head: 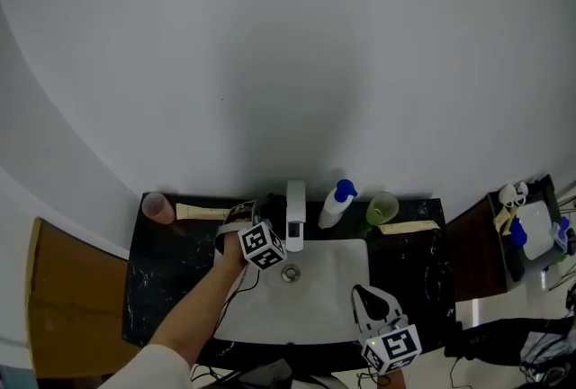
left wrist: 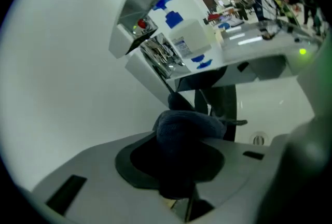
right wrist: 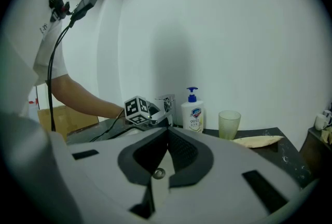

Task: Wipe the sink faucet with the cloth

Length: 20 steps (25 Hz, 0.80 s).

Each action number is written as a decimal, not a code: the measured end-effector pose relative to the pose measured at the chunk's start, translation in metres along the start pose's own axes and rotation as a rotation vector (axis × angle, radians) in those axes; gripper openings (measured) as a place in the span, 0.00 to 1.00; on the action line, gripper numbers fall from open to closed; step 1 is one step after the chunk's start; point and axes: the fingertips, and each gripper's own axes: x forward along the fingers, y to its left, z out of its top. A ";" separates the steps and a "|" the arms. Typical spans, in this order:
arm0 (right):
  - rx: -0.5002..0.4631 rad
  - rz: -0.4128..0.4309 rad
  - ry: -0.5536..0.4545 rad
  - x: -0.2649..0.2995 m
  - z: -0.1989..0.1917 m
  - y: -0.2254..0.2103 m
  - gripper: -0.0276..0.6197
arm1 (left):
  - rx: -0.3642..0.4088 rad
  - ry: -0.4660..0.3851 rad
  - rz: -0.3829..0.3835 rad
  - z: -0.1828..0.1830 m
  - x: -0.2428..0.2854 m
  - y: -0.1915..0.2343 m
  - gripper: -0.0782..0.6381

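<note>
The chrome faucet stands at the back of the white sink. My left gripper is at the faucet's left side, shut on a dark blue cloth that bulges out between its jaws. In the left gripper view the faucet's shiny surface lies close ahead and mirrors the room. In the right gripper view the faucet stands just right of the left gripper's marker cube. My right gripper hovers over the sink's front right, shut and holding nothing.
A soap pump bottle and a green cup stand right of the faucet on the black counter. A pink cup is at the back left. A beige strip lies at the right. The drain is mid-basin.
</note>
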 end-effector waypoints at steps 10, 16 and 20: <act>0.007 0.021 -0.019 0.011 0.004 0.001 0.05 | -0.259 -0.452 0.060 0.077 -0.113 0.093 0.24; 0.007 0.017 -0.012 0.005 0.002 0.001 0.05 | -0.078 -0.156 -0.016 -0.001 -0.054 0.035 0.24; 0.022 -0.007 -0.003 -0.005 -0.009 -0.006 0.05 | -0.017 -0.051 -0.111 -0.023 -0.019 -0.012 0.24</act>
